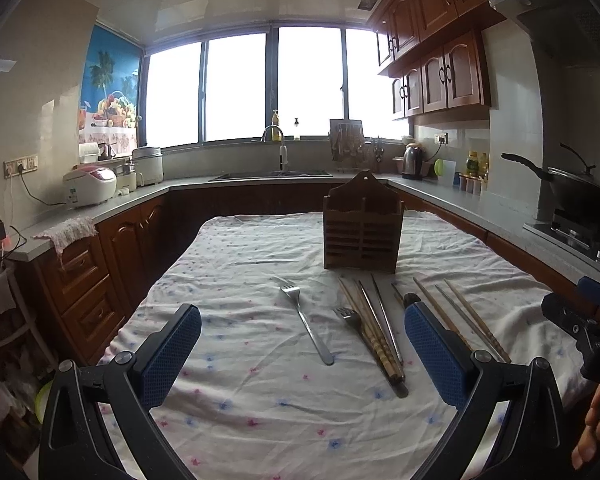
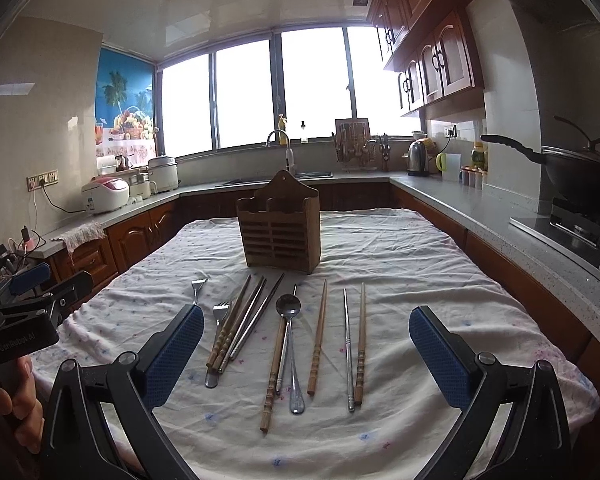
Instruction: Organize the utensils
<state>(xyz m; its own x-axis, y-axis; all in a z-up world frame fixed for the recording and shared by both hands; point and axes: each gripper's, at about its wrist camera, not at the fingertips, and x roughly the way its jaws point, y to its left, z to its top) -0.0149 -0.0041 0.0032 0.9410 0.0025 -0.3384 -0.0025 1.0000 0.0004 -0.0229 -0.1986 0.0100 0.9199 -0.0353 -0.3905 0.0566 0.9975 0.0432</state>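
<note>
A brown wooden utensil holder (image 1: 362, 232) (image 2: 280, 228) stands upright on the cloth-covered table (image 1: 260, 400) (image 2: 420, 264). In front of it lie two forks (image 1: 306, 322) (image 2: 219, 312), a spoon (image 2: 288, 308), and several wooden and metal chopsticks (image 1: 380, 336) (image 2: 318, 340), all loose on the cloth. My left gripper (image 1: 302, 356) is open and empty above the near table edge, the forks between its fingers in view. My right gripper (image 2: 306, 360) is open and empty, hovering over the near ends of the chopsticks and spoon.
Kitchen counters surround the table: a rice cooker (image 1: 90, 186) at left, a sink (image 1: 272, 174) under the window, a kettle (image 2: 418, 158) and a wok on the stove (image 2: 580, 176) at right. Each gripper shows at the other view's edge (image 1: 588, 320) (image 2: 24, 312).
</note>
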